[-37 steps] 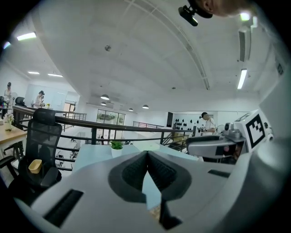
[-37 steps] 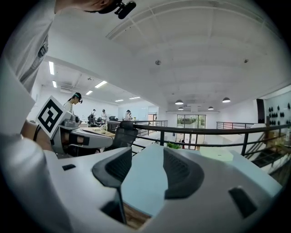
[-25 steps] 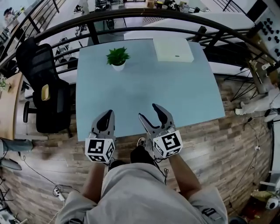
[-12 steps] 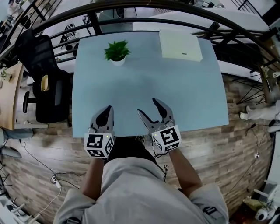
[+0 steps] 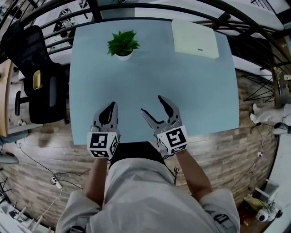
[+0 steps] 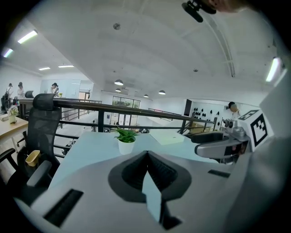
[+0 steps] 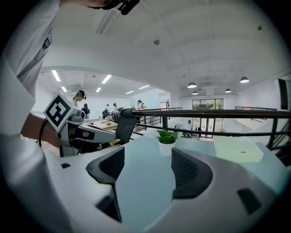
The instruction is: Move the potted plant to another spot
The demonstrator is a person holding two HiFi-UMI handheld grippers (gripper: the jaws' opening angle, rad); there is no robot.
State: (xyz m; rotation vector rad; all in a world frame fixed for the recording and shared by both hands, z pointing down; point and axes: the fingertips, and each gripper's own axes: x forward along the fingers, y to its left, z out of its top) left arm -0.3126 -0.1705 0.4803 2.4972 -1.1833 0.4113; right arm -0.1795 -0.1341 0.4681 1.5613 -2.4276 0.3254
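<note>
Sitting near the far left corner of the pale blue table (image 5: 191,86), the potted plant (image 5: 122,45) is well apart from both tools, which hang side by side over the near edge with bare tabletop between them and the pot. The left gripper (image 5: 111,105) lies almost straight toward the near side from the plant, and its jaws are pressed together at the tips with nothing in them. The right gripper (image 5: 152,104) is just to its right, so the plant stands far and to the left of it. Its jaws stand apart and have just been opening, with only tabletop showing between them. In the left gripper view the plant (image 6: 126,139) rises just above the closed jaw tips (image 6: 147,154), left of centre, and the other tool (image 6: 218,145) reaches in from the right. In the right gripper view the plant (image 7: 167,141) appears in the gap between the spread jaws (image 7: 148,160), far behind them. From above, the leaves cover most of the white pot, leaving only its near rim visible. A flat white box (image 5: 194,38) lies at the far right corner, its print too small to read. The marker cubes hide the hands, and the dark railing (image 5: 136,10) crosses the table's far edge.
</note>
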